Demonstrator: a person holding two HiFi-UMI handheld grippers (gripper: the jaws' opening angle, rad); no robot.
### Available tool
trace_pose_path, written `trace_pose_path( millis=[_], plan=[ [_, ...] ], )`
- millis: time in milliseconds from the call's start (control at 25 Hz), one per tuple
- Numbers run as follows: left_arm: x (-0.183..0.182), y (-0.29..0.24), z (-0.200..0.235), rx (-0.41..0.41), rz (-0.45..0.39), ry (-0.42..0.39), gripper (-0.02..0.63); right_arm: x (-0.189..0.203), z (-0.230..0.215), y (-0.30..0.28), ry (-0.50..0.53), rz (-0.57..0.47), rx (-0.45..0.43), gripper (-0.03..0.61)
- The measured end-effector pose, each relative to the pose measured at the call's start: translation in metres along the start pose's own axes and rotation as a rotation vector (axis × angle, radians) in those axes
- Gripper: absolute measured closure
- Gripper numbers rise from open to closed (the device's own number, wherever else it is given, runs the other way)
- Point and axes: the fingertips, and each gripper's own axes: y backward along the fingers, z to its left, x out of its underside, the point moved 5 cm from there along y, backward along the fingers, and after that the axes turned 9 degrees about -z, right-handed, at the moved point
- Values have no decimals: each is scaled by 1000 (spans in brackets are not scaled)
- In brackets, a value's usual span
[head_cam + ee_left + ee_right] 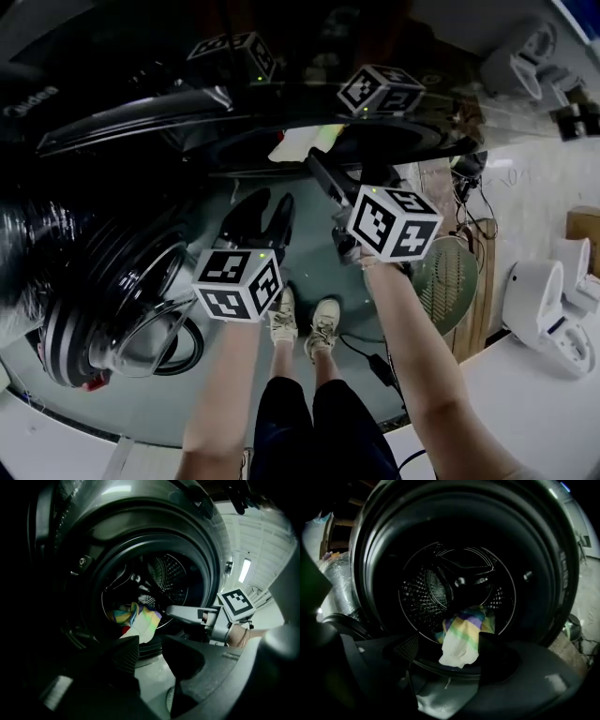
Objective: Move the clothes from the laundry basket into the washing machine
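A: The right gripper (450, 643) — how do its jaws stand?

B: Spread wide, pinching nothing. It sits right at the washer (553, 573) mouth and looks straight into the drum (440, 585).

A: And the left gripper (150, 641)?

B: Spread as well, with nothing held. It hangs farther back from the washer than the right one, off to the left of the mouth.

A: What is in the drum?

B: A striped cloth (464, 630). It lies at the very front of the drum, and its lower end hangs out over the bottom lip of the mouth. Just under it, the left gripper view shows something red (125, 630) — too dark to say what.

A: How near is the right gripper to the cloth?

B: Just beside it. In the left gripper view one finger reaches to the mouth with its tip next to the cloth. I cannot tell whether they touch.

A: How does the cloth look?

B: Crumpled and bunched. The upper part has bands of purple, green, yellow and blue, and the hanging end is plain white. Behind it is the drum's perforated steel wall.

A: The door (122, 319)?

B: Swung fully open, left of the mouth as the person faces it, its round glass bulge in plain view. The person's shoes (283, 317) stand on the floor in front of the washer.
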Motion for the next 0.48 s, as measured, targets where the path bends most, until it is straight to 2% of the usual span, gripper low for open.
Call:
trace_pose_path(
  millis=[160,320,480],
  plan=[
    [-21,24,-41,37,28,-27,480,-22,24,52,-27,17,-49,239],
    [-67,59,-78,69,-1,-96,480,-59,50,105,-32,11,-69,336],
    [-113,100,-120,94,-40,-122,480,-104,88,166,-17,-30,-110,434]
  ],
)
